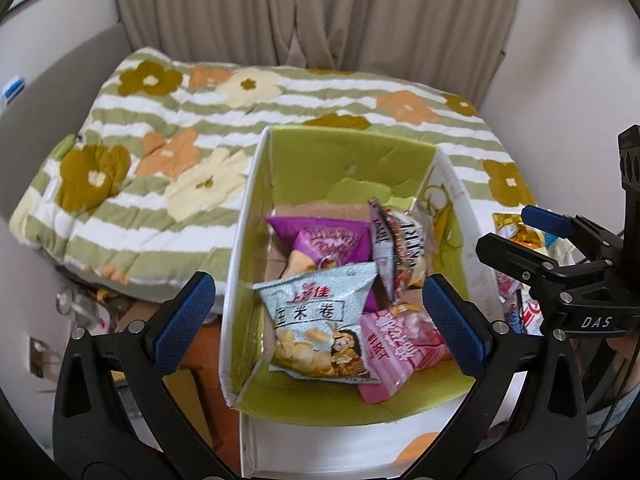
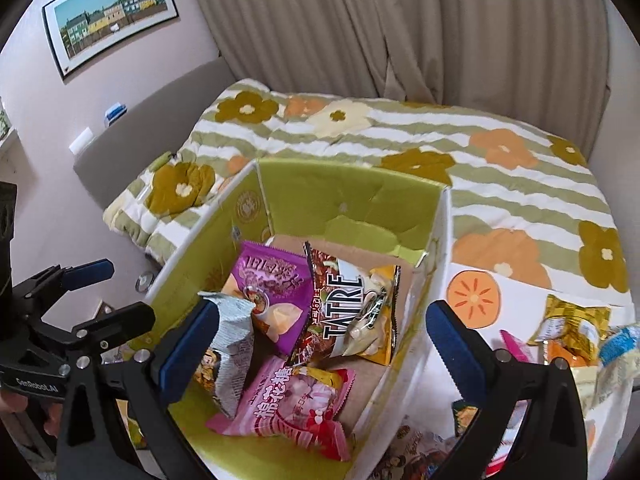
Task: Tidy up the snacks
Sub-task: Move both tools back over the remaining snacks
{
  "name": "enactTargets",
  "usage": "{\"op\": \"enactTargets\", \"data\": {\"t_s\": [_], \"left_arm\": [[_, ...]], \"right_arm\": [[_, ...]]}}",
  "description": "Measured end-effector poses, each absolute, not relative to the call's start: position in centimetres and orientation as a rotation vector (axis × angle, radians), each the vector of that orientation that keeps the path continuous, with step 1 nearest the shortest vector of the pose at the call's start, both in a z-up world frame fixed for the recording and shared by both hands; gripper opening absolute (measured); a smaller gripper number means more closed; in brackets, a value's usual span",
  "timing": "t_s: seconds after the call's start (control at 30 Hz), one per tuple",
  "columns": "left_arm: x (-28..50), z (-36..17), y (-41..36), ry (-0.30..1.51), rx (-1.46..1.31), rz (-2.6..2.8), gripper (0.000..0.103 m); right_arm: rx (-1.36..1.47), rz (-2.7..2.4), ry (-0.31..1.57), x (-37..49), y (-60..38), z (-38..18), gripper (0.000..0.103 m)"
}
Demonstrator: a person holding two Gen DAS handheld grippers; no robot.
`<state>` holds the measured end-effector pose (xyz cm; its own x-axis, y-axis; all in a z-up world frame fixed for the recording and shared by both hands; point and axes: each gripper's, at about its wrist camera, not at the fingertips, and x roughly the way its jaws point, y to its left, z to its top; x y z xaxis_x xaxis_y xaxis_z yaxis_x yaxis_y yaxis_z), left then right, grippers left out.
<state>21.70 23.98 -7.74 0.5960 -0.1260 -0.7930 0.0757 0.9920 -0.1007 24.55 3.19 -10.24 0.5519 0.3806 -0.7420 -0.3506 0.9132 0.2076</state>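
right wrist view: our right gripper [image 2: 316, 344] hangs released and empty over the box [image 2: 348, 196]; we lift clear, then pick from the loose snacks [image 2: 572, 328] outside.

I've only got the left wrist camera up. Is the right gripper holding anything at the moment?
Observer: No. Its own camera shows the right gripper wide open with nothing between the pads. The silver snack bag stands in the box beside one finger.
Operator: What's loose outside the box on that side?
Observer: A gold packet and a blue-and-white packet lie to the right of the box.
Operator: Anything nearer?
Observer: Yes, more wrappers sit at the picture's bottom edge, too cut off to count.
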Motion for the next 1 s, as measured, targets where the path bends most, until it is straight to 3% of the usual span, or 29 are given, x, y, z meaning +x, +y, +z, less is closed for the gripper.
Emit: {"op": "enactTargets", "data": {"t_s": [0.5,1.0], "left_arm": [[18.5,-5.2,15.5,0.860,-0.035,-0.246,0.103],[13.3,-7.5,-3.2,0.925,-0.012,-0.285,0.103]], "right_arm": [[0.122,0.227,0.846,18.9,-7.1,-6.3,0.103],[0.110,0.187,0.862,14.4,-23.9,-8.1,0.103]]}}
